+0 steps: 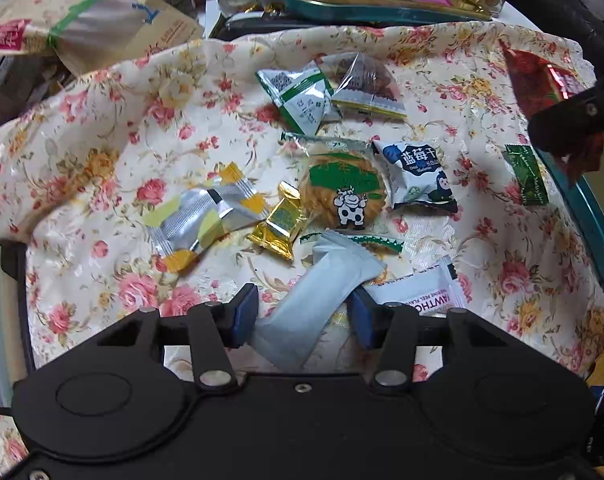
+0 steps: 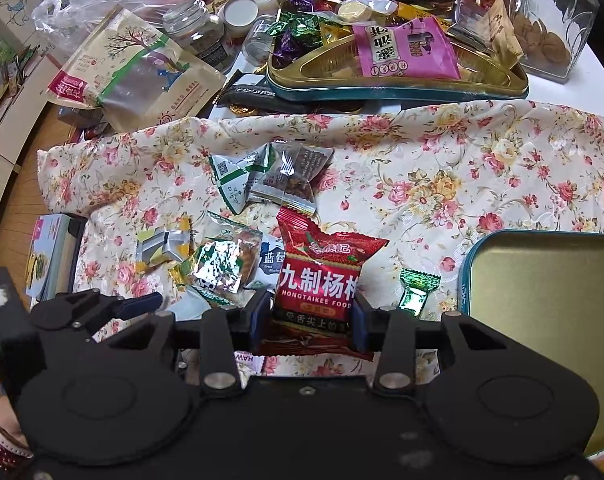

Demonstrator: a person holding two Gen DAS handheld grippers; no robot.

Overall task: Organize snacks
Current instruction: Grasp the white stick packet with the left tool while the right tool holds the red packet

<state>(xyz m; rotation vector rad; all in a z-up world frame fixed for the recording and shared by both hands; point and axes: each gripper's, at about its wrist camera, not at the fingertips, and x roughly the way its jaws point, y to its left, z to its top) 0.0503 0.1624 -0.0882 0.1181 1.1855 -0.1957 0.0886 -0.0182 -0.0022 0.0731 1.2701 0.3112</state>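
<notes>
A red foil packet (image 2: 317, 280) printed "HONGTAIKEE FOOD" under large white Chinese characters is pinched upright between the blue pads of the right gripper (image 2: 310, 318); a pale, unprinted white sachet (image 1: 321, 288) is seen lying slantwise between the spread blue pads of the left gripper (image 1: 302, 314), the right pad touching or nearly touching it, the left pad apart from it; no firm pinch can be confirmed. "HAWTHO" is read on a white wrapper (image 1: 417, 290) just beside that sachet; a cartoon cow is noted on a round biscuit pack (image 1: 343, 190); a blue-and-white packet (image 1: 417, 176) bears Chinese characters; a pink bag (image 2: 405, 50) with Chinese print lies in a gold-lined teal tin (image 2: 381, 88). Loose snacks are scattered on a rumpled floral cloth (image 2: 481, 160); an empty teal tin lid (image 2: 541, 300) lies to the right; jars, apples and bags are crowded behind.
</notes>
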